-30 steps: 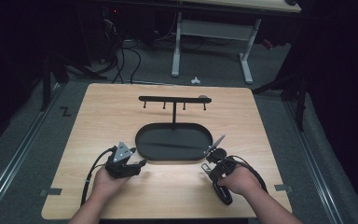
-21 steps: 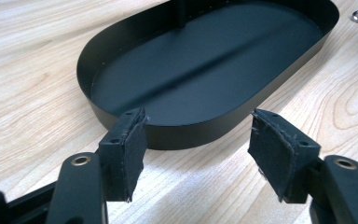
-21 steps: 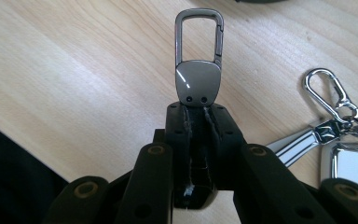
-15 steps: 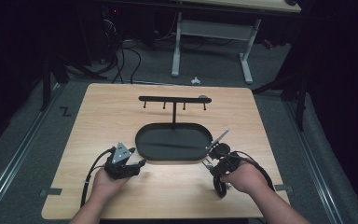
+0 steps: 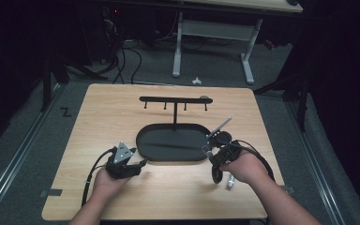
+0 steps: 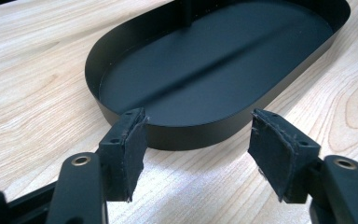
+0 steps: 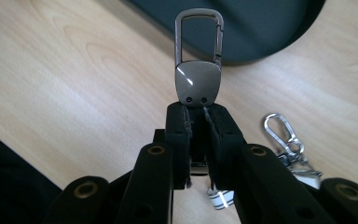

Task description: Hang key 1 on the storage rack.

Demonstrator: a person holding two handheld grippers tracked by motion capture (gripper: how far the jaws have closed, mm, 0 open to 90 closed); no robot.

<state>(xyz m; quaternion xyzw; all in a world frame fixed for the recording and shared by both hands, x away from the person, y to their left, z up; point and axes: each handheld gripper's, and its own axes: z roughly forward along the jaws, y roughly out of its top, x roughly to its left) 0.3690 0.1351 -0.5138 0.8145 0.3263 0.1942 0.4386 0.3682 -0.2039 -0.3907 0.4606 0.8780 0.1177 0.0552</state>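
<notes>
From the high view, you are holding the right gripper (image 5: 214, 146) just off the right end of the black oval tray (image 5: 143, 140), near the front right part of the tabletop (image 5: 112, 108), with a metal key clip (image 5: 219, 127) pinched in it and sticking up and away toward the far right corner. The rack with four hooks (image 5: 174, 100) is standing behind the tray on a post, so the clip's long axis is pointing past the rack's right end; your right hand is the nearer one to those hooks. Your left gripper (image 5: 143, 161) is resting at the tray's front left rim. A second small clip (image 5: 230, 182) is lying near the front edge beside your right hand. In the left gripper view, the jaws are standing spread with nothing between them, facing the tray's near rim (image 6: 191, 135). In the right gripper view, the pads are pressing together on the clip's (image 7: 198, 60) flat grey body, its open loop pointing straight ahead toward the tray's edge, while the other clip (image 7: 284, 135) is lying to the side on the wood.
</notes>
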